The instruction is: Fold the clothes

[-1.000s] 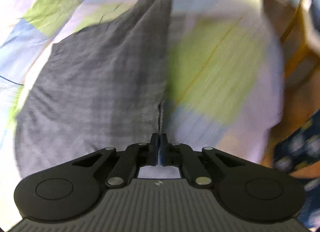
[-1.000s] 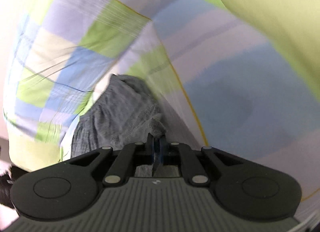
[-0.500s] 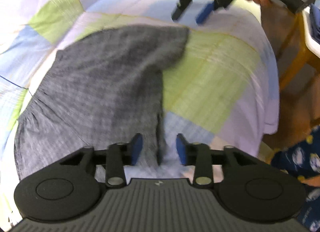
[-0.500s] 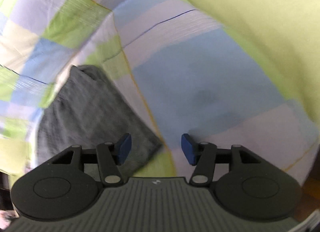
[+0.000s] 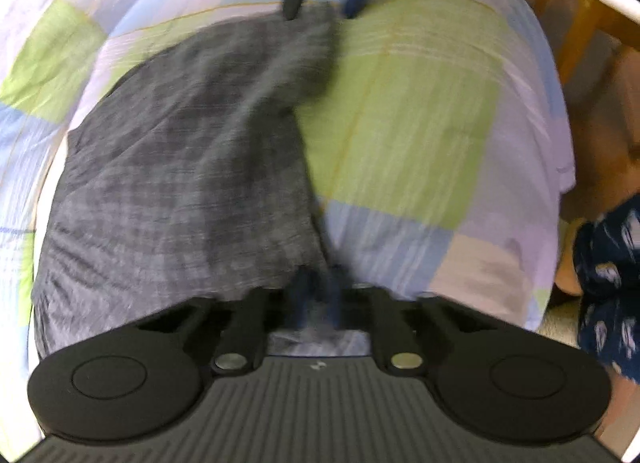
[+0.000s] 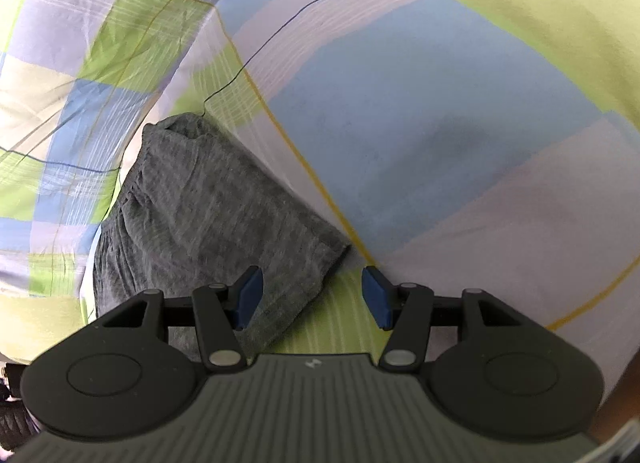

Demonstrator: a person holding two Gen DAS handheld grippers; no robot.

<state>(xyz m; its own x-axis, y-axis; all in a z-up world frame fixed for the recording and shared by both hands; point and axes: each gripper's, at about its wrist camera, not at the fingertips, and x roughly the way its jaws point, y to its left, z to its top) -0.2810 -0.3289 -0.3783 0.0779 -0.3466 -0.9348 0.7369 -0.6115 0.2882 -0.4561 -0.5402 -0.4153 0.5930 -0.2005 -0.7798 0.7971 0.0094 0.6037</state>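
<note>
Grey garment [image 5: 192, 167]: lies flat on the bed's checked sheet [image 5: 408, 111], apparently already folded at least once. Long axis runs away from the left jaws toward the right ones.

Left wrist view: near corner of the garment sits right at the left gripper [image 5: 316, 287]. Jaws are together. Picture is blurred there, so whether cloth is pinched between them cannot be told; the hem runs up to and under the jaw tips.

Right wrist view: right gripper [image 6: 312, 297] stands over the opposite corner. Jaws are apart and closing. The garment's corner [image 6: 320, 259] lies just ahead of and between them, toward the left-hand pad [image 6: 248, 295]; cloth passes under that pad, bare sheet under the other. Nothing pressed yet. The same gripper shows at the top of the left wrist view, straddling the far corner [image 5: 320, 23].

Judgement: each hand is nearest its own corner along one long edge. The next move likely needs both corners pinched, then carried sideways across the long axis. Risk: right jaws close on sheet as well as cloth.

Person's patterned clothing [image 5: 608, 271] is off to the right of the left jaws.
</note>
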